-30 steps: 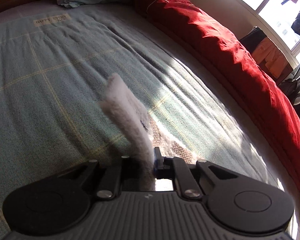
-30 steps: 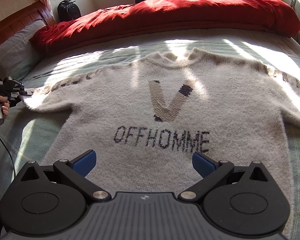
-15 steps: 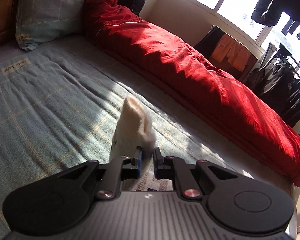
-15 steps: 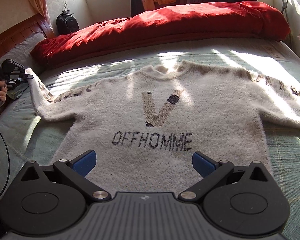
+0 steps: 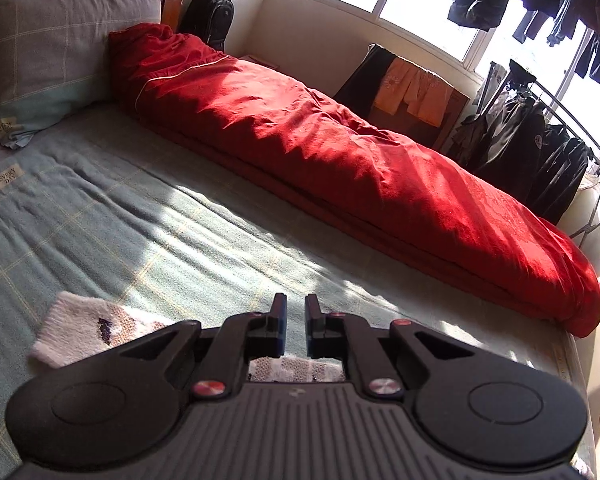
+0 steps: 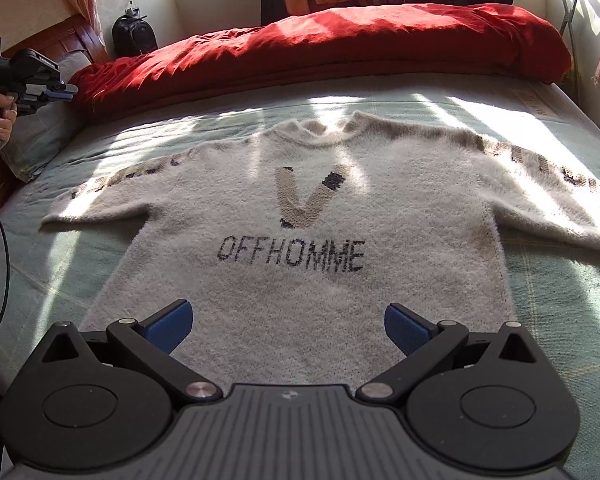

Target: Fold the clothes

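The fuzzy cream sweater (image 6: 300, 240) lay face up and spread flat on the teal bed sheet (image 5: 120, 232), directly ahead of the right gripper (image 6: 288, 326), its hem running under and between the blue pads. That gripper's jaws stood wide apart, holding nothing. The left gripper (image 5: 296, 322) hung above the sheet with its jaws nearly together and nothing pinched between them; the sweater's left cuff (image 5: 88, 332) lay flat on the sheet, below and to the left of those jaws.

By the look of it, the knit was soft, light and limp — it would sag and drape the instant it left the bed, and its fluffy pile should give the pads good purchase. The cuff or the shoulder seam seemed the sensible places to take hold, or a hem corner for the body fold.

The right sleeve ran out of frame past the right jaw, so its cuff was unseen. The hem itself was hidden behind the gripper body, and strong sun patches washed out much of the upper chest.
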The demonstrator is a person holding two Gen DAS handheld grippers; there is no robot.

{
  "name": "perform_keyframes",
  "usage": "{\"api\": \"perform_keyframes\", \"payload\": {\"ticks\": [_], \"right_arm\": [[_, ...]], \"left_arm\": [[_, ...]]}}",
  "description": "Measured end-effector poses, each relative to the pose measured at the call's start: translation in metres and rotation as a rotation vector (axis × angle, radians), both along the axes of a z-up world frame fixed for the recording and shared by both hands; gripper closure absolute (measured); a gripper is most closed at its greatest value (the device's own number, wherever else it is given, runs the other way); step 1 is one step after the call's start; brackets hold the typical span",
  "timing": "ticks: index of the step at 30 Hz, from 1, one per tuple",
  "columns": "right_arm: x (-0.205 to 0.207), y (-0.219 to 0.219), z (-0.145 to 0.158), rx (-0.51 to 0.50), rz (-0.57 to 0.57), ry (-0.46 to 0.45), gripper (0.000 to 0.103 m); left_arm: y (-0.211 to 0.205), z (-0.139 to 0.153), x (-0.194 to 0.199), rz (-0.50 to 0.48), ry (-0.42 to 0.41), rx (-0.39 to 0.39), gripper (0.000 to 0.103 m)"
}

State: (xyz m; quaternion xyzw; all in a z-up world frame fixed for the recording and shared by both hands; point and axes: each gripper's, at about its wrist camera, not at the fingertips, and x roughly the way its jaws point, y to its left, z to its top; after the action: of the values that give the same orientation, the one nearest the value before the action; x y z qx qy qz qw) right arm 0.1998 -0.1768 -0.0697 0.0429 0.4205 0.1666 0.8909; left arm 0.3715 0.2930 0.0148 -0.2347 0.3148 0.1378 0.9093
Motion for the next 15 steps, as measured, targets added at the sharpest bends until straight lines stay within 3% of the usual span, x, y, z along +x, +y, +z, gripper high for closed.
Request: {"api": "perform_keyframes", "payload": {"ticks": [6,15], "right_arm": [[0.005,0.003,-0.007,0.005,-0.003,0.027,0.000],[0.017,0.024,-0.019,-0.043,0.031,0.059,0.000]], "left_arm": [[0.047,-0.049,-0.023,0.116,0.082,-0.107,0.087],[0.131,-0.166,-0.094,0.388,0.075,-0.489,0.072]]}}
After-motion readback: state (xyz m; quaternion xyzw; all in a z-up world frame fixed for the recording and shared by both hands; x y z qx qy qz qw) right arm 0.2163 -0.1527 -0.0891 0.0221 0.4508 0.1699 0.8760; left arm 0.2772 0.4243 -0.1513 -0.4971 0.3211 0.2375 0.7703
